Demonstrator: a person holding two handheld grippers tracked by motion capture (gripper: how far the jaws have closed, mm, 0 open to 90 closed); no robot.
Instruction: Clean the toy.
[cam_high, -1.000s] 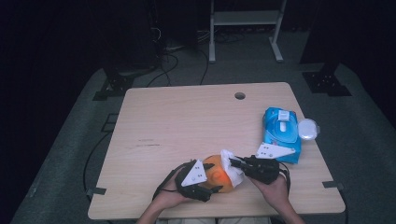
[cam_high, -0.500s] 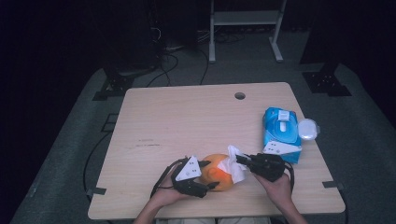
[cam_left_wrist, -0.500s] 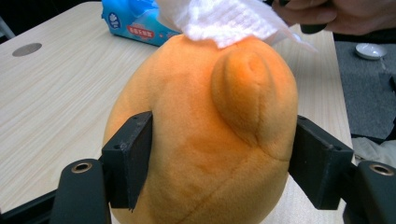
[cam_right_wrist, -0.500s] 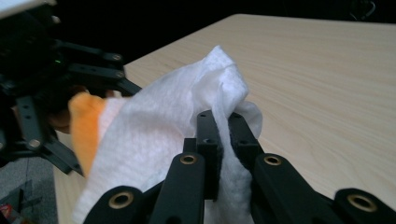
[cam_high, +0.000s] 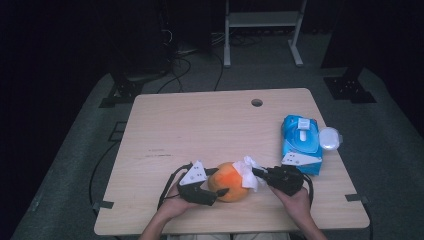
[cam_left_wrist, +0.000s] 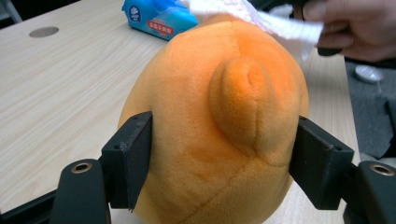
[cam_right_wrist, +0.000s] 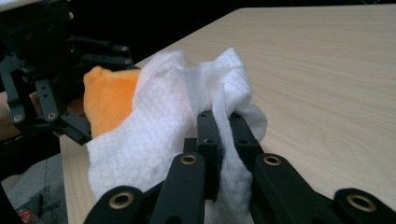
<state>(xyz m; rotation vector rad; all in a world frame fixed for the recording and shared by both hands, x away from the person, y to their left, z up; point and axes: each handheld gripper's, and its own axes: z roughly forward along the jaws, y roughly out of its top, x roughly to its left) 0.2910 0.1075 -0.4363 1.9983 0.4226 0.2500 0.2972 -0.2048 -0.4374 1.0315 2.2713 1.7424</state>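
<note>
Wiping is the step in hand: I am holding an orange plush toy (cam_high: 229, 180) steady with my left tongs (cam_high: 212, 192) while my right tongs (cam_high: 260, 173) are pressing a white wipe (cam_high: 248, 172) against it. The toy is sitting near the counter's (cam_high: 200, 125) front edge, at about 6 o'clock on the top, between my 2 hands. In the left gripper view the 2 jaws are clamping the plush (cam_left_wrist: 219, 126) on its 2 flanks, closed on it and denting the soft fabric a little. In the right gripper view the jaws are pinched shut on a fold of the wipe (cam_right_wrist: 168, 126), and the rest of the sheet is draping over the orange fabric (cam_right_wrist: 109, 100) toward 9 o'clock.

To do this well, I judge that I should be keeping the left grip firm but no tighter, since the toy is soft and will squash and roll if I am pushing hard. The wipe is held only by 1 fold, so strokes should be dragging the sheet behind the jaws, not pushing it ahead, or it will bunch up and the bare jaws will be rubbing the plush. Light, short passes suit the pile better than scrubbing.

The blue wipe pack (cam_high: 301, 143) is lying at 3 o'clock of the toy, well apart, with a small round white lid (cam_high: 330, 138) just beside it.
</note>
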